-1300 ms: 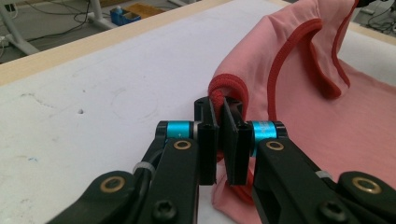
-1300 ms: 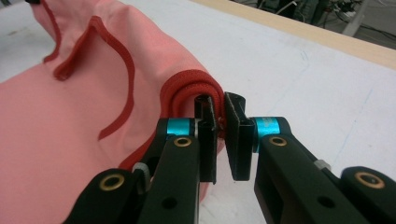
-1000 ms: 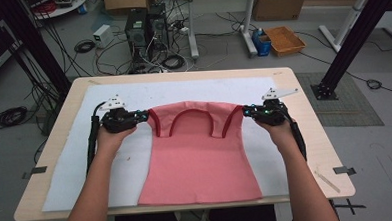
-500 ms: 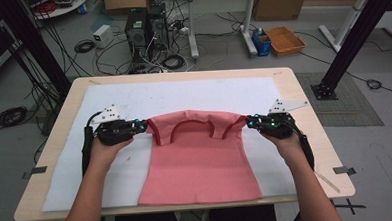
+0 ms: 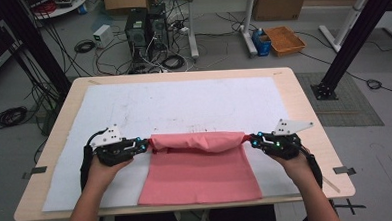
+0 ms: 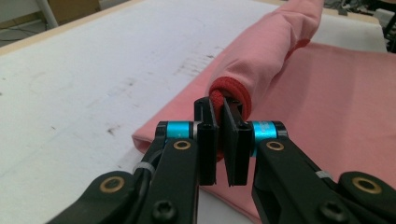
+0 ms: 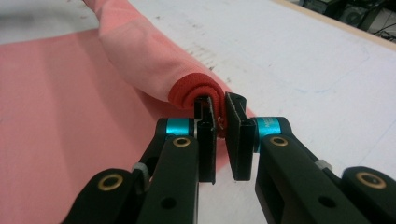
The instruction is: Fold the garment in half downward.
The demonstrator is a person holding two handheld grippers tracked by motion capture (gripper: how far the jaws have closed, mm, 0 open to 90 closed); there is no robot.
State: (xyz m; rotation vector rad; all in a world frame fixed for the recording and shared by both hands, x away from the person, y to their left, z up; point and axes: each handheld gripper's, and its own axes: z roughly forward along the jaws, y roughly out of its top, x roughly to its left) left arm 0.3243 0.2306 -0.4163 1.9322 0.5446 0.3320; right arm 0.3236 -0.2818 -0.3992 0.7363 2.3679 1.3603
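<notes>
Since a second ago both hands have come toward the person, dragging the top edge of the pink sleeveless top [image 5: 199, 173] with them: the neckline and armholes that lay open and flat on the white mat [image 5: 183, 103] are now doubled over into a soft roll [image 5: 198, 142] lying across the garment.

The left tongs [image 5: 144, 145] are clenched on the red-trimmed edge at the roll's left end; the left gripper view shows the trim [image 6: 229, 93] pinched between the pads. The right tongs [image 5: 252, 139] are clenched on the curled red trim [image 7: 194, 95] at the roll's right end.

The top lies on the mat at the near middle of the counter [image 5: 309, 110], its hem close to the near edge. The roll's long axis runs left to right, straight from one pair of tongs to the other, so each hand holds its own end and neither is nearer. The unfolded body stretches from the roll toward the person. To judge by this, the fold depends on both ends travelling level and together toward the hem; if one hand leads, the fold line will probably skew.
</notes>
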